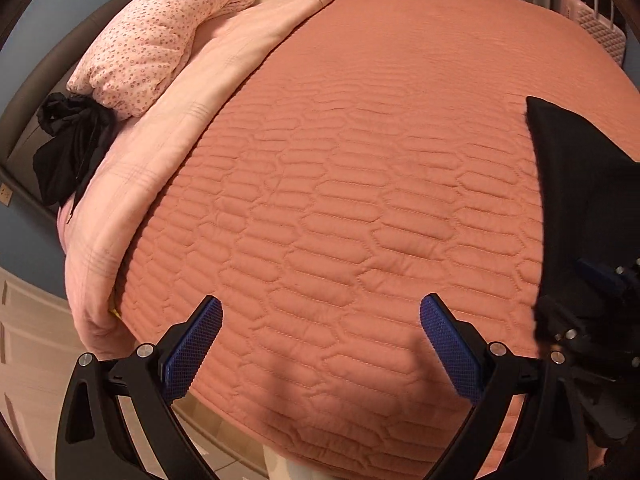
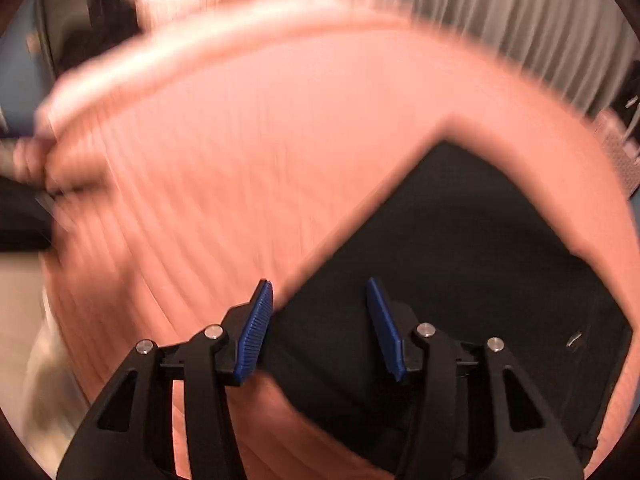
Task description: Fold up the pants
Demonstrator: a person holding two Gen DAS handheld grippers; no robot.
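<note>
The black pants point(image 2: 472, 248) lie folded flat on the salmon quilted bedspread point(image 2: 224, 160), filling the lower right of the blurred right wrist view. My right gripper point(image 2: 320, 300) is open and empty, its jaws apart just above the near left edge of the pants. In the left wrist view the pants point(image 1: 576, 200) show as a dark shape at the right edge, with the right gripper's black frame point(image 1: 600, 320) in front of it. My left gripper point(image 1: 320, 320) is open and empty above bare bedspread point(image 1: 340, 160), to the left of the pants.
A pale pink blanket point(image 1: 172, 152) lies folded along the left side of the bed, with a floral pillow point(image 1: 160, 32) on it and a black garment point(image 1: 68, 140) beside it. Curtains point(image 2: 500, 20) hang behind the bed. A light floor point(image 1: 28, 360) lies below left.
</note>
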